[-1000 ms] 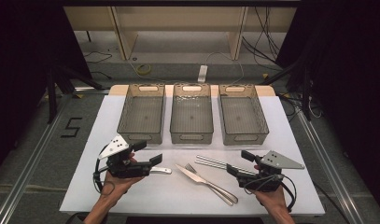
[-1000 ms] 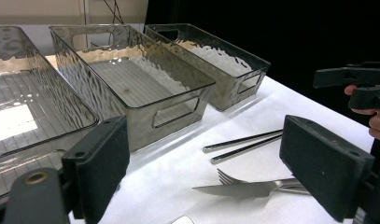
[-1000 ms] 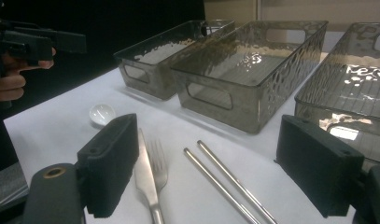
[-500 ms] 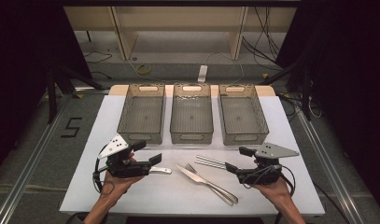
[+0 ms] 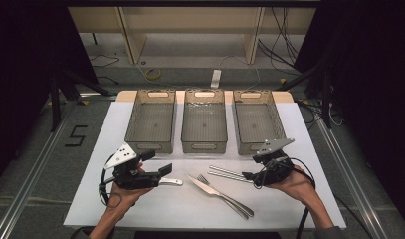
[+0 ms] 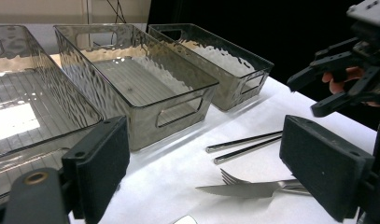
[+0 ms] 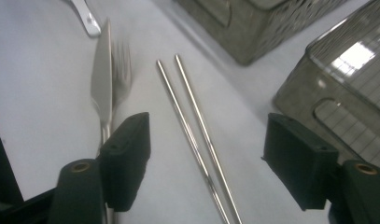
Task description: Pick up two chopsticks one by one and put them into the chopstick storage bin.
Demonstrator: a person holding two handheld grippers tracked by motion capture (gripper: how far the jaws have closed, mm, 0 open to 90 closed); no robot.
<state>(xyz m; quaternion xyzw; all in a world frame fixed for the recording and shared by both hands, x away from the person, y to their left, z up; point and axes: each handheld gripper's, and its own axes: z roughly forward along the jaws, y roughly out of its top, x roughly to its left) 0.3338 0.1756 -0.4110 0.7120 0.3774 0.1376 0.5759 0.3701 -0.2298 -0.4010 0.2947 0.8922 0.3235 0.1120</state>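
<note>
A pair of metal chopsticks (image 5: 229, 173) lies on the white table (image 5: 140, 209), with a knife (image 5: 217, 191) and a fork (image 5: 229, 198) crossed in front of them. A spoon (image 5: 171, 182) lies beside my left gripper (image 5: 157, 163), which stands open with nothing between its pads. My right gripper (image 5: 251, 169) hangs at the chopsticks' right end. In the right gripper view the chopsticks (image 7: 197, 135) run between the jaws of my right gripper (image 7: 206, 158); those jaws have just been closing, and the pads stand clear of the sticks.
Three see-through bins (image 5: 151, 122), (image 5: 204, 122), (image 5: 256, 122) stand in a row at the back of the table. The left gripper view shows the chopsticks (image 6: 243, 147), the knife (image 6: 243, 189) and the other gripper (image 6: 341, 84) farther off.
My right gripper has moved away from the table's front edge toward the bins and risen a little, so its jaws now reach the chopsticks' end. The left gripper has stayed put.
</note>
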